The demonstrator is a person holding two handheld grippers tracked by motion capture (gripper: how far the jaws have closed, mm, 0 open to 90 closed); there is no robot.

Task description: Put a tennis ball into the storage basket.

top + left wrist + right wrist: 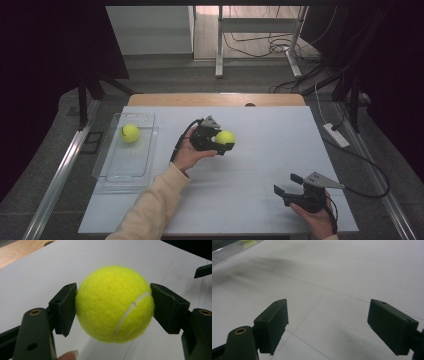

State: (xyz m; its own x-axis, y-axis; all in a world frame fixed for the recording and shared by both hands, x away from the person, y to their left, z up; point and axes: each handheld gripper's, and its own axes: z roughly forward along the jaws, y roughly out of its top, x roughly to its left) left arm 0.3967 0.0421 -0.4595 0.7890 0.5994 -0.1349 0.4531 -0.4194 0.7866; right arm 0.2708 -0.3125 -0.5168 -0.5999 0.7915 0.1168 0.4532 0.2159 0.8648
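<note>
While the left gripper point(220, 142) clamps a ball point(225, 137) above mid-table, the tray point(115, 165), holding another ball point(130, 133), lies to its left; the right gripper point(289, 186) rests open and empty, farther off

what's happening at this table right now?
A person works with two handheld grippers. The left gripper is shut on a yellow-green fuzzy tennis ball, held near the middle of the white table. A second yellow-green tennis ball sits in the clear plastic tray at left. The right gripper is open, holding nothing.
</note>
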